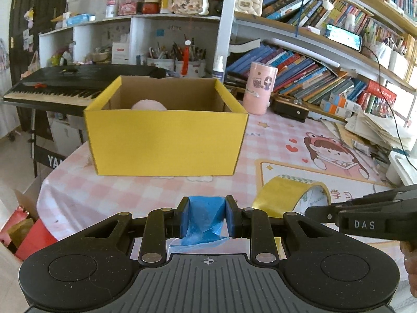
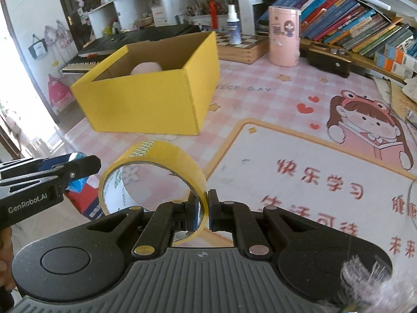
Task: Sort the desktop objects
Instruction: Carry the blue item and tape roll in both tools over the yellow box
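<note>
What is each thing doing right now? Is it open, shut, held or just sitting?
Left tool: shut on the blue packet.
Right tool: shut on the tape roll, held off the desk.
Yellow box: open on top, on the desk.
Pink ball: inside the box.
Pink canister: upright, lid on.

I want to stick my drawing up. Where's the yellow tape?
The tape is pinched in the right gripper, held above the table's near edge in front of the yellow box.
</note>
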The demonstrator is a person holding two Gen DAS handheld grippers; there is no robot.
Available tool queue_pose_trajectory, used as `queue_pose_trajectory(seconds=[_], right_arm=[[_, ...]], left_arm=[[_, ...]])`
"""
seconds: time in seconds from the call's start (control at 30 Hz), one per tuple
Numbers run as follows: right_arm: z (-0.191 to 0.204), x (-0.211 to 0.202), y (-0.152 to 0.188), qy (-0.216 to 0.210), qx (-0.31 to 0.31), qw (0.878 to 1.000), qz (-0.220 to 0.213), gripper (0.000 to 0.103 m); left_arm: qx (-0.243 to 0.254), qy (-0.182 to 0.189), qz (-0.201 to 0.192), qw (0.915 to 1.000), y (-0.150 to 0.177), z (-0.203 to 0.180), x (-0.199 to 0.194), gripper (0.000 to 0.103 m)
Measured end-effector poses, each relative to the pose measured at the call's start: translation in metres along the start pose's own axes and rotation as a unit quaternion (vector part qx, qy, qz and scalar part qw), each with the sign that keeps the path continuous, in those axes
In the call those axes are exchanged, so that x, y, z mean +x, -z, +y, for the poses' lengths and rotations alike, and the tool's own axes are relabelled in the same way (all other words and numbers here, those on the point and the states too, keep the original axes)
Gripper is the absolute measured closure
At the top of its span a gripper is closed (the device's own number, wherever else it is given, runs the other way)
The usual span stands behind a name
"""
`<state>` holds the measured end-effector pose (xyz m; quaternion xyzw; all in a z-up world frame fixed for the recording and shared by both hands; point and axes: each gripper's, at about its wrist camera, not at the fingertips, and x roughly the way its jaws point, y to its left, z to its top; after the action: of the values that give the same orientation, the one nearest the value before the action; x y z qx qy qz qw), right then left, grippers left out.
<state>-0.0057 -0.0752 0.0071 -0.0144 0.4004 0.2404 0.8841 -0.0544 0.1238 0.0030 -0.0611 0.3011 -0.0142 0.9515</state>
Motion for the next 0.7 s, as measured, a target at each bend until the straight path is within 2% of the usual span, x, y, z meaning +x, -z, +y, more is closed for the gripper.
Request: queue_pose_trajectory(seconds=[0.7], right_arm=[[0.08, 0.005, 0.001, -0.029, -0.042, 0.999, -0.011, 0.096]], left_arm=[[-0.014, -0.031, -0.028, 0.999, 0.009, 0.058, -0.039, 0.078]])
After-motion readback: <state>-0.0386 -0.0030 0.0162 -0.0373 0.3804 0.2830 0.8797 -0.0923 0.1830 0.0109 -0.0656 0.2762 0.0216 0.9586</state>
